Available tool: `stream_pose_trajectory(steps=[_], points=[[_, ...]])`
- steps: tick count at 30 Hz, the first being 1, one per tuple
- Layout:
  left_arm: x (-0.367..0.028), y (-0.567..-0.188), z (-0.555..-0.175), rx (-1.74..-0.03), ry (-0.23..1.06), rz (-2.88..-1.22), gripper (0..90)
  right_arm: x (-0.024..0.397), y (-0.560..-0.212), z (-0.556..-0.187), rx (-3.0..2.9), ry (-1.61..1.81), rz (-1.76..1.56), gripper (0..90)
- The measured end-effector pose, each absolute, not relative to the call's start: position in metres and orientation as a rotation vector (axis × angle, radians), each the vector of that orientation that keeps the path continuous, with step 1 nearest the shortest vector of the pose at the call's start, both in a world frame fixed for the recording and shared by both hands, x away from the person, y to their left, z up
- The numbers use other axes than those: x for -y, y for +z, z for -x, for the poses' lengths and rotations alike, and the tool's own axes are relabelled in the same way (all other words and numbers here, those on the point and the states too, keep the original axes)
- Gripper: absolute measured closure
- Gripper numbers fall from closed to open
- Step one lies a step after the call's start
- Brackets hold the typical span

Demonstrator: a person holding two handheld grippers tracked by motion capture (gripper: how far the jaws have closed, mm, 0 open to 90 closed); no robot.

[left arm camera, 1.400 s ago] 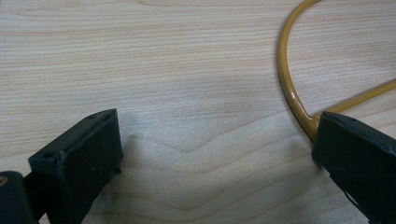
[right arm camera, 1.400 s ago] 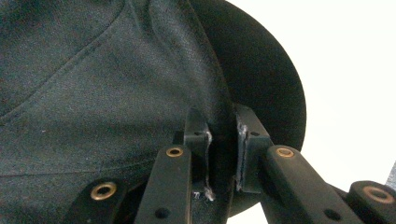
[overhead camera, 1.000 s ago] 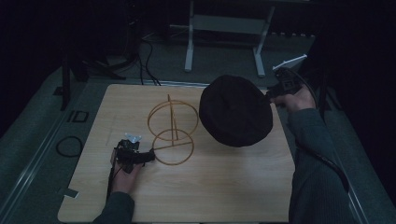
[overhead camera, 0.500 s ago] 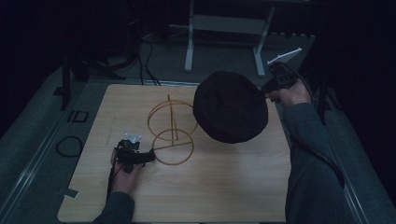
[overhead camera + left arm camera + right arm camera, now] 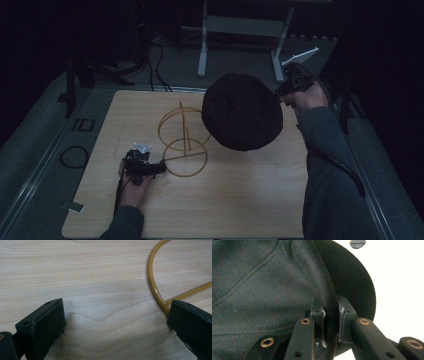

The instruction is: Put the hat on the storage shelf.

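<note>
A black cap (image 5: 243, 112) hangs in the air over the table's right half, close to the upper ring of a yellow wire stand (image 5: 184, 136). My right gripper (image 5: 279, 93) is shut on the cap's brim (image 5: 332, 315), with the fabric pinched between both jaws. The wire stand has an upright ring and a flat base ring (image 5: 186, 158) lying on the wooden table (image 5: 240, 200). My left gripper (image 5: 161, 167) rests low on the table at the base ring's left edge, open, its jaws spread wide on either side of bare wood, one jaw touching the yellow wire (image 5: 156, 290).
A metal frame leg (image 5: 202, 45) and cables (image 5: 160, 60) stand on the floor beyond the table's far edge. A cable loop (image 5: 74, 156) lies on the floor at the left. The table's front half is bare wood.
My right gripper has carried the cap leftwards and slightly up, toward the stand's upright ring. The left gripper has stayed at the base ring.
</note>
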State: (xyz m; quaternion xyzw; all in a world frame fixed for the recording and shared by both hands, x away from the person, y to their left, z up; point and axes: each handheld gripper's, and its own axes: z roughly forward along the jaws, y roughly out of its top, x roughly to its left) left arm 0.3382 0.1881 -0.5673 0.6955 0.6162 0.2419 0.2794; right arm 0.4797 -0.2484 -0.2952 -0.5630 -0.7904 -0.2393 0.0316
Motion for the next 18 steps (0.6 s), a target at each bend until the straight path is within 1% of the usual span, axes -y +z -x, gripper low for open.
stream_pose_trajectory(steps=[18], points=[[-0.188, -0.567, -0.338, -1.652, 0.649, -1.865, 1.2, 0.213, -0.283, -0.481, 2.474, -0.751, 1.660, 78.1]])
